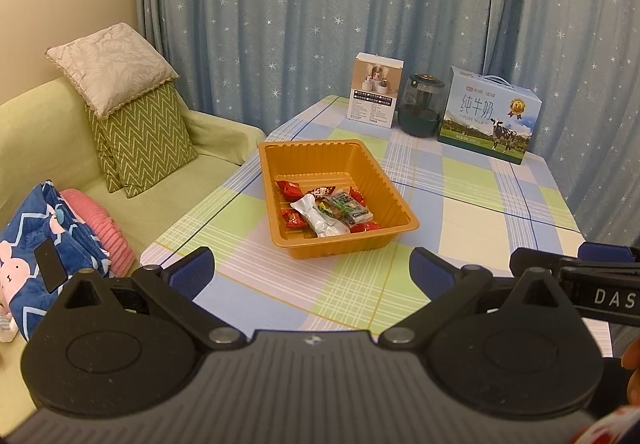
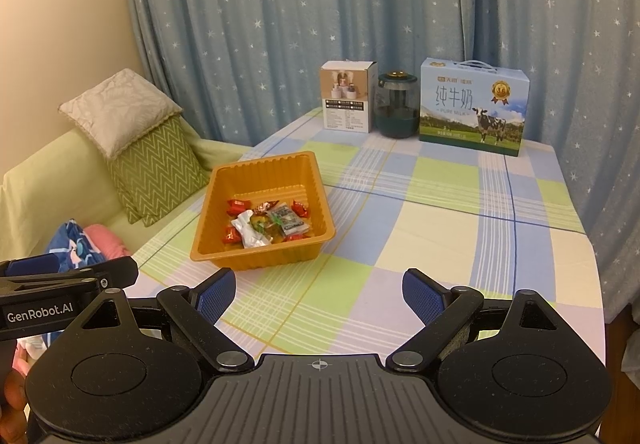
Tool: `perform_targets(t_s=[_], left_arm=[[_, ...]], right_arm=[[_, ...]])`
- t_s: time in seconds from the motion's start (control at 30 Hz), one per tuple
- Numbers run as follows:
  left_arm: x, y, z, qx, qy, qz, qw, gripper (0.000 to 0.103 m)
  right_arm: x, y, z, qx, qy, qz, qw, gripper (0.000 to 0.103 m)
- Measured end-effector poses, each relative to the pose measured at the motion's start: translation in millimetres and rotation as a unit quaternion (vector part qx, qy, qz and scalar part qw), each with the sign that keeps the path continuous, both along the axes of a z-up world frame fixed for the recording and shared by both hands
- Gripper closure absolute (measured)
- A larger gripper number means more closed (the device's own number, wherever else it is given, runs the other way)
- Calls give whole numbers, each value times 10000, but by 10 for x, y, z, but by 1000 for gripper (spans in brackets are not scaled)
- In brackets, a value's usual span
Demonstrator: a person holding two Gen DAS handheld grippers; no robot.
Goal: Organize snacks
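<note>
Orange plastic forms the tray (image 1: 384,179) on the left part of the checked desk (image 1: 460,211); inside lie red-wrapped sweets (image 1: 289,187), a white packet (image 1: 316,217) and a printed sachet (image 1: 352,209), heaped toward its near end. At the desk's far edge a white box (image 1: 374,91), a dark green jar (image 1: 420,109) and a milk carton (image 1: 490,115) reading "PURE MILK" stand in a row before the starry curtain (image 1: 320,3). Beside the desk is a sofa (image 1: 180,199) with cushions (image 1: 140,139). The left claw (image 1: 310,272) and the right claw (image 2: 318,294) hover near the desk's front edge, both spread wide and holding nothing. One claw's body reads "GenRobot.AI".
</note>
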State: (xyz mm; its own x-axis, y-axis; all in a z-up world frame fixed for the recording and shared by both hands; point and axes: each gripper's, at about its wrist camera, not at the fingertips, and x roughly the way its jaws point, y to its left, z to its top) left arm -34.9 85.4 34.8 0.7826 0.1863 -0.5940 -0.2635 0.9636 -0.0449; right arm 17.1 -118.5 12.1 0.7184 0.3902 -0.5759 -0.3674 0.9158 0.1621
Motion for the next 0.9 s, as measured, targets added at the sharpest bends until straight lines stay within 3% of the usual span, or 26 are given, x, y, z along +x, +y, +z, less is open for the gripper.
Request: perform_targets(t_s=[0.9], left_arm=[[6,5,9,4,-6,6,10000,0]], right_arm=[[19,49,49,-5,-18,23,10000,13]])
